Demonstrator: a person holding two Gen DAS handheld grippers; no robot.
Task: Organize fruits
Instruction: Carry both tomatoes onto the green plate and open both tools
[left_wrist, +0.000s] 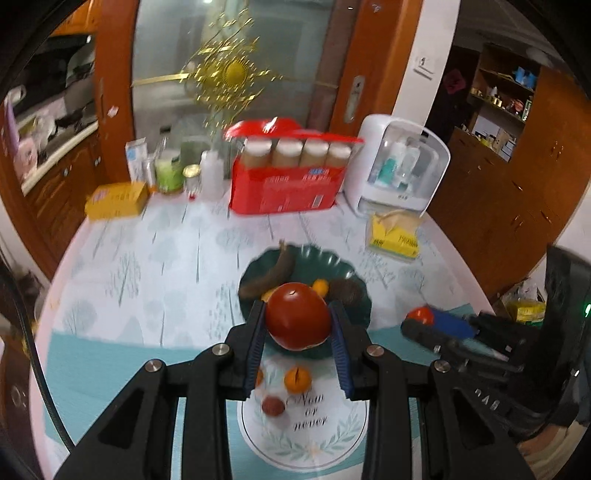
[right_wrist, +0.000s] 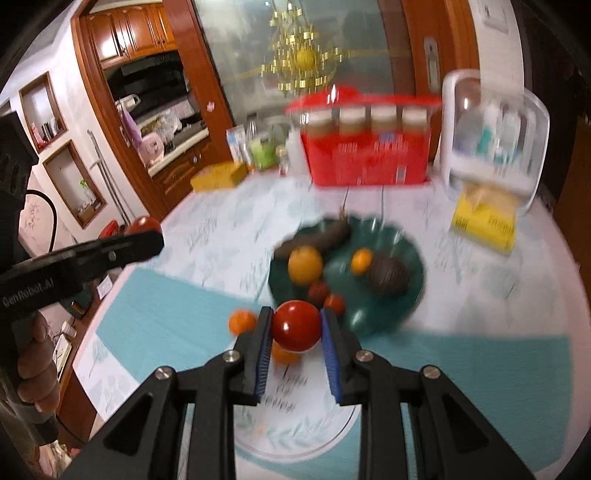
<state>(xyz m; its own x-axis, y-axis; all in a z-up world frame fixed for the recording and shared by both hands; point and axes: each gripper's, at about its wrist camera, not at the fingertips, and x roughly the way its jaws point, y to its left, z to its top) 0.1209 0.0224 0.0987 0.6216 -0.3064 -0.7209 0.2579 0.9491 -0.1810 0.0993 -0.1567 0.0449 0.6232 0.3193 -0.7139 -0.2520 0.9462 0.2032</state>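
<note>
My left gripper (left_wrist: 298, 321) is shut on a large red tomato (left_wrist: 297, 316), held above the near rim of a dark green plate (left_wrist: 354, 295). My right gripper (right_wrist: 295, 326) is shut on a smaller red tomato (right_wrist: 295, 325) above the table, just short of the plate (right_wrist: 406, 295). The plate holds a dark banana (right_wrist: 317, 236), an orange (right_wrist: 304, 264), a small orange (right_wrist: 361, 261), a dark round fruit (right_wrist: 388, 275) and two small red fruits (right_wrist: 327, 297). Small oranges (left_wrist: 296, 378) and a reddish fruit (left_wrist: 273, 405) lie loose on the tablecloth.
At the table's back stand a red box of jars (left_wrist: 288, 184), a white container (left_wrist: 402, 166), a yellow box (left_wrist: 116, 199), several bottles (left_wrist: 184, 173) and a yellow packet (left_wrist: 395, 234). Wooden cabinets flank the table.
</note>
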